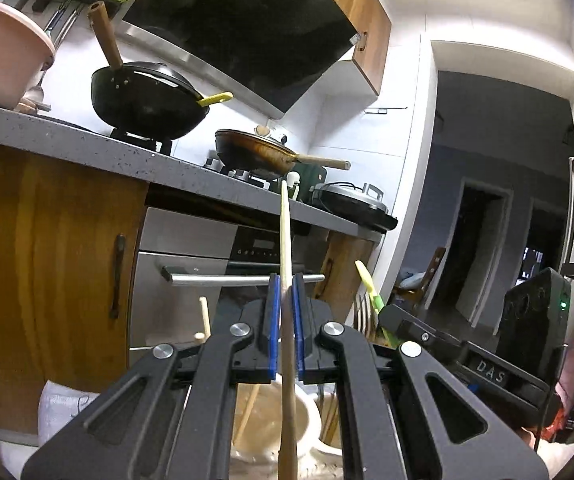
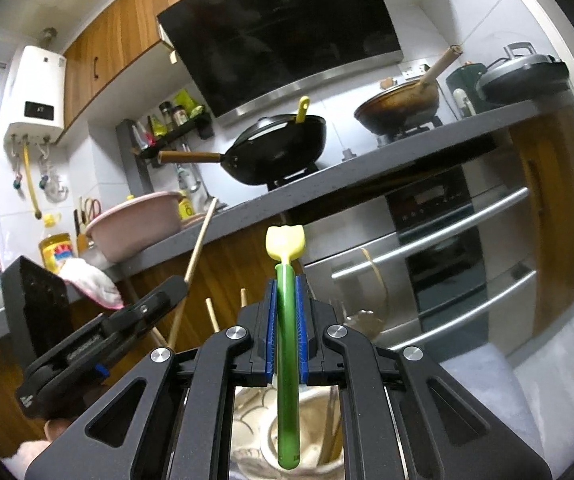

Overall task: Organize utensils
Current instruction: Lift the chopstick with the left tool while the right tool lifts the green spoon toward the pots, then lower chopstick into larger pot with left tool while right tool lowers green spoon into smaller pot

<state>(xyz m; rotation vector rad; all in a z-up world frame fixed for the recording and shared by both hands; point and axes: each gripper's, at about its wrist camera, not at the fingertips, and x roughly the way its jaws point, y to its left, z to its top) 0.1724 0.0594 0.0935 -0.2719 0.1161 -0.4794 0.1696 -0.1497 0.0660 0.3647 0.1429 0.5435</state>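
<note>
The left gripper (image 1: 285, 320) was clenched on a pale wooden chopstick (image 1: 285, 240) running up mid-frame along its fingers; the right gripper (image 2: 287, 320) gripped a green-handled, yellow-headed plastic utensil (image 2: 287, 320) likewise; cream ceramic holder (image 1: 263, 420) lay below both, lower centre.

Grey counter (image 2: 367, 168) (speckled) bears pink basin (image 2: 135, 226); perhaps an oil bottle (image 2: 55, 250).

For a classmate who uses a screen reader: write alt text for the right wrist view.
The right gripper clamps a green-handled utensil with a yellow tip, above a cream holder. To its left, the left gripper holds a wooden chopstick.
</note>
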